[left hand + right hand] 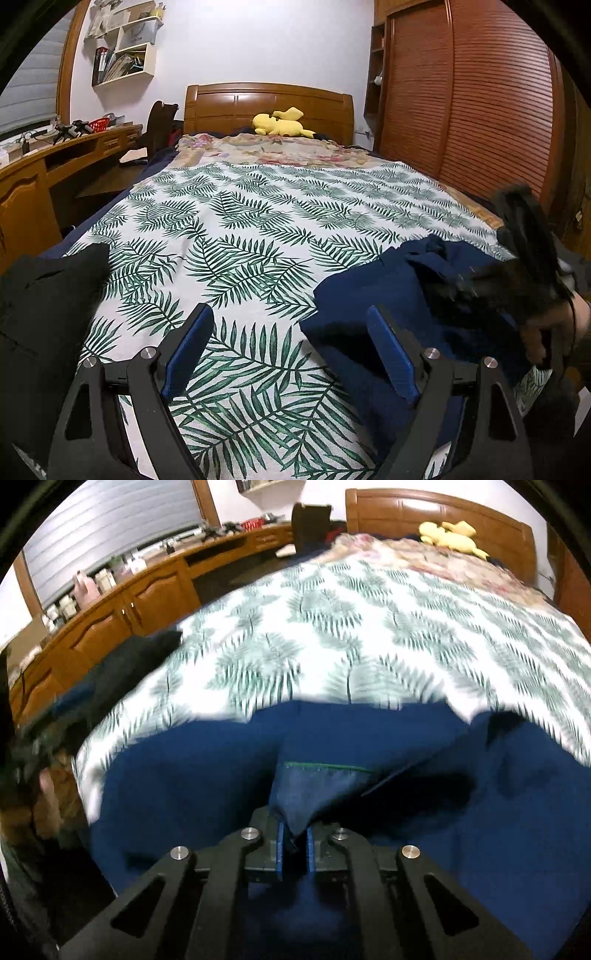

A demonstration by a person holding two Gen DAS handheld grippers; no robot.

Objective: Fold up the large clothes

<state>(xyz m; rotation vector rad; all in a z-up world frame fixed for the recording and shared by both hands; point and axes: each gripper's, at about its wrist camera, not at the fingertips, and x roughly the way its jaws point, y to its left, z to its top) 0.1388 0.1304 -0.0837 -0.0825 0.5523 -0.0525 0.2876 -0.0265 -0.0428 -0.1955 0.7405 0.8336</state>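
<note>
The right tongs (294, 843) pinch a corner of the navy garment (480, 812), which lies heaped just ahead of them on the leaf-print bed (332, 635). The left tongs (291, 347) hover spread and empty, the garment to their right. Soft and limp, it likely handles best by its hems.

Navy garment (369, 746) on a white bedspread (258, 221) with green fern-leaf print.
</note>
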